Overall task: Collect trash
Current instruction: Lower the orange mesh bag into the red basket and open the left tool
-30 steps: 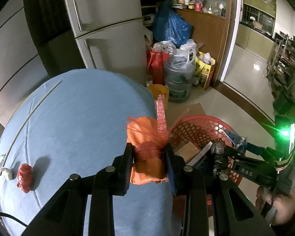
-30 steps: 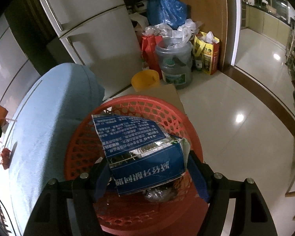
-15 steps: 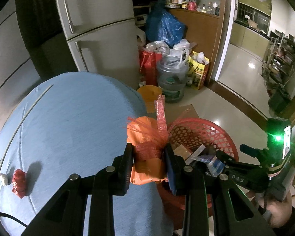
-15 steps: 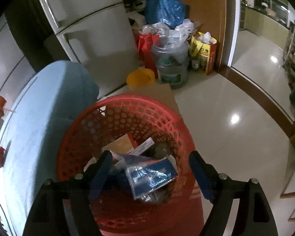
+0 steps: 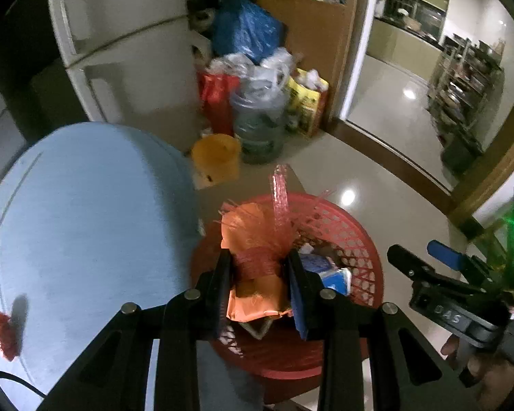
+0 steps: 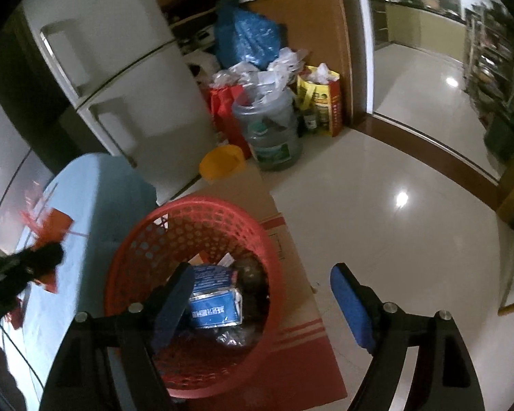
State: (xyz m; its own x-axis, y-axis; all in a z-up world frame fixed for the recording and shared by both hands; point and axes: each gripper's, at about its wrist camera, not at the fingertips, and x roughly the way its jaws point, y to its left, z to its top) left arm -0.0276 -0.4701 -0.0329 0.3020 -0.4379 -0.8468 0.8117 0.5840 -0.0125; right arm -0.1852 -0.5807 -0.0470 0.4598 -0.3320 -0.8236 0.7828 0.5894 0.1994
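1. Orange mesh-wrapped trash bundle (image 5: 257, 274) sits clamped between the left tongs (image 5: 258, 287), held above the red basket (image 5: 353, 236).
2. The basket stands on the floor beside the blue-covered surface (image 5: 85, 222) and holds a blue packet (image 6: 214, 308).
3. Right tongs (image 6: 264, 304) are spread apart, holding nothing, over the basket's right rim.
4. A small red scrap (image 5: 3, 335) lies on the surface.

- Left gripper (image 5: 258, 291): black angular finger arms, silver round screws, blue pad faces.
- Right gripper (image 6: 262, 303): identical black frame, blue pads; white "DAS" marking, green indicator light.
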